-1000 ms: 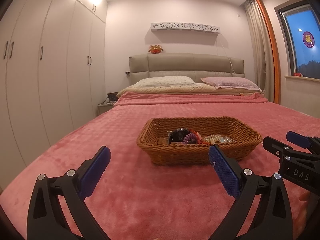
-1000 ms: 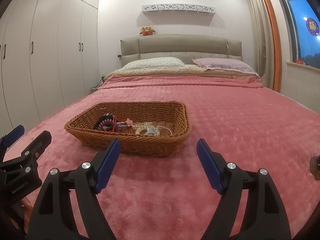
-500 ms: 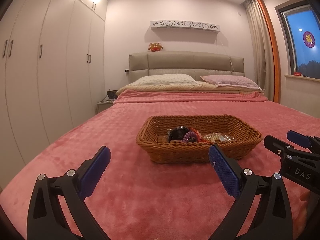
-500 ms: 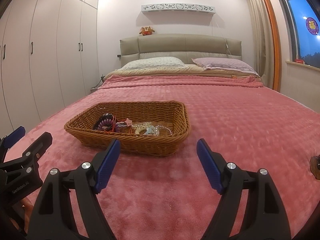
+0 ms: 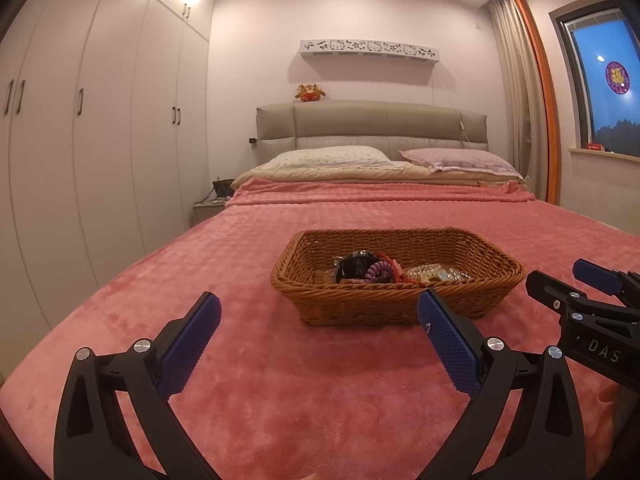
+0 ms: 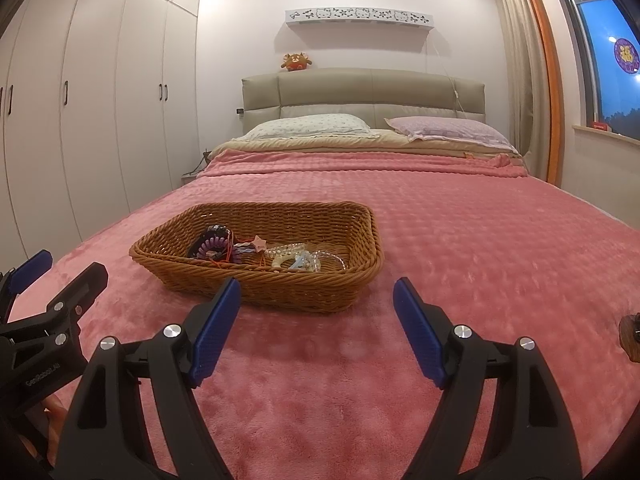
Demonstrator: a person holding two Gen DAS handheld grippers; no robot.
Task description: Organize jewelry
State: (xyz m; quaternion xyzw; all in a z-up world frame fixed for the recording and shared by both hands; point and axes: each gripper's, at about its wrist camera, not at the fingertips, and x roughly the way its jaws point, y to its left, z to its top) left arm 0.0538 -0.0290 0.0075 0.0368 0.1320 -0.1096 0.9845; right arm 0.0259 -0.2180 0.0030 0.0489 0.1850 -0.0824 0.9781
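A brown wicker basket sits on the pink bedspread. Inside lie a purple coil hair tie, a black piece, red cord, a pink star clip and clear beaded pieces. My left gripper hangs open just short of the basket's near side, nothing between its blue pads. My right gripper is also open and empty, near the basket's front right corner. Each gripper shows at the edge of the other's view.
A brown object pokes in at the bed's right edge. Pillows and a padded headboard lie at the far end. White wardrobes line the left wall; a window is on the right.
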